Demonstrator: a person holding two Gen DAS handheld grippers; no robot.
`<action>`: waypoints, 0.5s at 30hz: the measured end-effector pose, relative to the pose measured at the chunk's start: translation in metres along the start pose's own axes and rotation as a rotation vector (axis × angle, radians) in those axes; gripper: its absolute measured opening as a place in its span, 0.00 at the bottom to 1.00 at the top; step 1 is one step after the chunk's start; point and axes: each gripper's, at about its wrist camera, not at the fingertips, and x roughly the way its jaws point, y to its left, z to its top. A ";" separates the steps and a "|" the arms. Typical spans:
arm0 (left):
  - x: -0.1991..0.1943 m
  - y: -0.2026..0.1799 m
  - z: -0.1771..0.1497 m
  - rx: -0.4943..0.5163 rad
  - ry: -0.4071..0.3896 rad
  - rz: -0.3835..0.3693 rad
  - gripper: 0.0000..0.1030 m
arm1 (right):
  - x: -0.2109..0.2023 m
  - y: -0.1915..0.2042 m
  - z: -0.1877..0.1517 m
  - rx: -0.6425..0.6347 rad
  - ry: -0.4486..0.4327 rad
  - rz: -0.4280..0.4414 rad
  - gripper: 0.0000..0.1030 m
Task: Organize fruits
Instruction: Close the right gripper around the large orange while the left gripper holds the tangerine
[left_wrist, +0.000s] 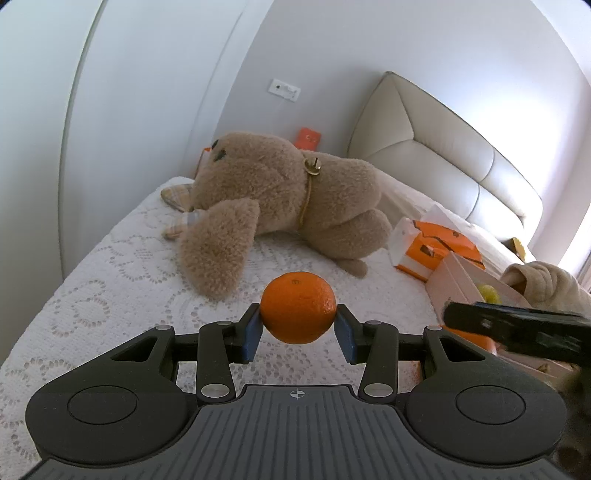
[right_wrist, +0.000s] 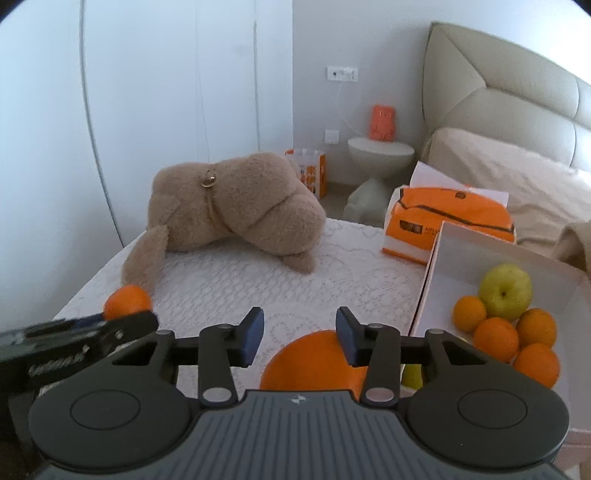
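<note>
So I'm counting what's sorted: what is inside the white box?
The white box holds a green apple and four oranges piled at its near end. Anything beneath them is covered.

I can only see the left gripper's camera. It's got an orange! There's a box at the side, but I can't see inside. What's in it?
Observer: The box holds one green apple and four oranges.
Child: Is the right gripper holding fruit too?
Observer: No. It is open, with nothing between its fingers.
Child: What's that orange thing behind the teddy standing on?
Observer: A small round white table.
</note>
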 end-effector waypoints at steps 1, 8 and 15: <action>0.000 0.000 0.000 0.000 0.001 0.001 0.46 | -0.006 0.002 -0.002 0.000 -0.008 0.023 0.42; 0.001 0.000 0.000 0.001 0.005 0.005 0.46 | -0.050 0.026 -0.023 -0.063 -0.016 0.206 0.41; 0.001 0.002 0.000 -0.003 0.008 0.009 0.46 | -0.055 0.045 -0.035 -0.235 -0.139 -0.039 0.62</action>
